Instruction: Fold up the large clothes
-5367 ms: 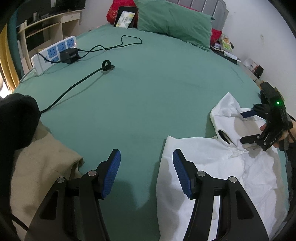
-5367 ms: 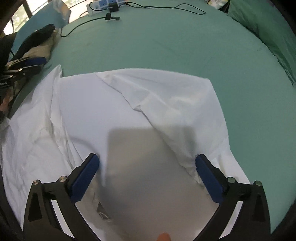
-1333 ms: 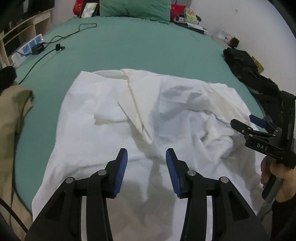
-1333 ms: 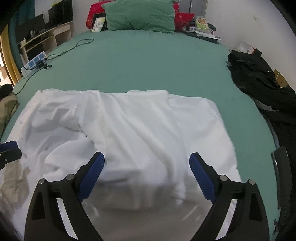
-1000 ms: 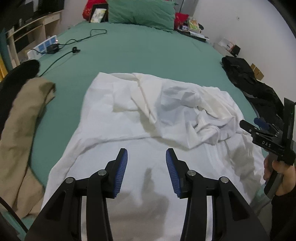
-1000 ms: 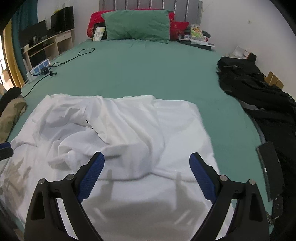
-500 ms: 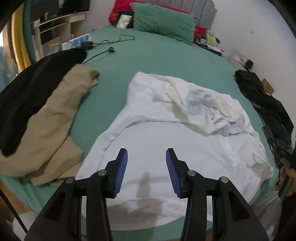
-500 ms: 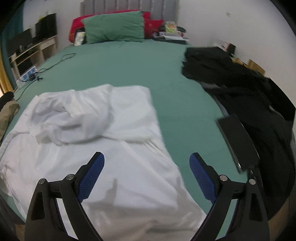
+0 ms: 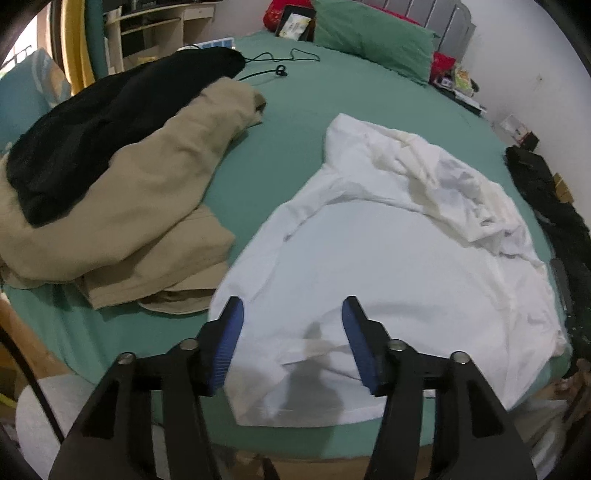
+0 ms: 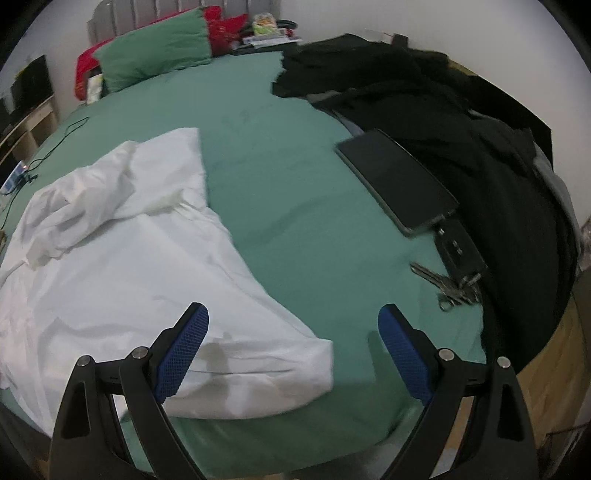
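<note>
Both grippers pulled back to the bed's [image 9: 288,122] near edge. Left gripper [image 9: 291,341] just widened, right gripper [image 10: 293,354] spread, both empty. White shirt [image 9: 388,258] rumpled; hem corners probably next.

Bed [image 9: 295,110] with green sheet fills the room; grey headboard [image 9: 443,16] and green pillow [image 9: 373,26] against white wall [image 9: 517,55]; wooden shelf unit [image 9: 155,26] at left

Left tongs [image 9: 291,341] wider, nothing between.
</note>
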`<act>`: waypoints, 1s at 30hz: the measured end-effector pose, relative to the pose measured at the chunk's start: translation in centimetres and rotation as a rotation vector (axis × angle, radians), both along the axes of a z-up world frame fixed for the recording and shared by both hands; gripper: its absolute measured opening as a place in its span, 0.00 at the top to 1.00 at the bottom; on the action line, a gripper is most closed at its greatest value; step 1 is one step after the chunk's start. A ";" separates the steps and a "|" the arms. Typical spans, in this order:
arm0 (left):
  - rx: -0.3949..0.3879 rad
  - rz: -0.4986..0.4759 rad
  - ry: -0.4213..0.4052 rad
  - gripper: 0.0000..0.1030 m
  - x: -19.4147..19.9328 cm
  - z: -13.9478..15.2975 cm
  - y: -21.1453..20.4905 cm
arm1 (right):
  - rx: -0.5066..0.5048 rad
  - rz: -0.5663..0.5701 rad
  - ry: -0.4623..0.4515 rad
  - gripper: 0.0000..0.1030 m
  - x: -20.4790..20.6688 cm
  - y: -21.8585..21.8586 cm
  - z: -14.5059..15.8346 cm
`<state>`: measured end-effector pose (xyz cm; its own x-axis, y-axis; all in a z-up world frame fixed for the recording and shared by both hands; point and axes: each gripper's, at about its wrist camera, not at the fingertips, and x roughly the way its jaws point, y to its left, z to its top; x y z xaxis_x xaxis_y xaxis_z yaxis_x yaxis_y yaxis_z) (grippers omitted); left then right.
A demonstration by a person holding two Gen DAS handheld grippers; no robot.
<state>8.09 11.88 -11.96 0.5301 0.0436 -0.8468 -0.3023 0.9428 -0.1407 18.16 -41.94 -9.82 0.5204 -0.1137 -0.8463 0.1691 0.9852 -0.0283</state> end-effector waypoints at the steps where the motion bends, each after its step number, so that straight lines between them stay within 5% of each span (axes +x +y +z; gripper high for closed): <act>1: 0.013 0.010 0.007 0.42 0.1 -0.1 0.2 | 0.004 -0.009 0.003 0.10 0.0 -0.3 -0.1; 6: 0.077 0.015 0.027 0.41 0.9 -0.5 0.7 | 0.034 -0.043 0.015 0.10 0.1 -1.2 -0.7; 10: 0.036 0.033 0.109 0.41 1.2 -2.6 1.4 | 0.069 -0.058 0.038 0.10 0.5 -1.5 -1.4; 21: 0.015 0.040 0.131 0.34 0.3 -3.9 1.8 | 0.077 -0.024 0.089 0.11 0.7 -0.4 -2.9; 30: 0.054 0.026 0.164 0.28 0.3 -4.5 0.7 | 0.086 0.001 0.118 0.34 0.4 0.2 -3.3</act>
<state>8.41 12.53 -16.42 0.3834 0.1031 -0.9178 -0.3412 0.9393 -0.0370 18.59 -41.71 -13.15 0.4172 -0.0372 -0.9081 0.1684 0.9850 0.0371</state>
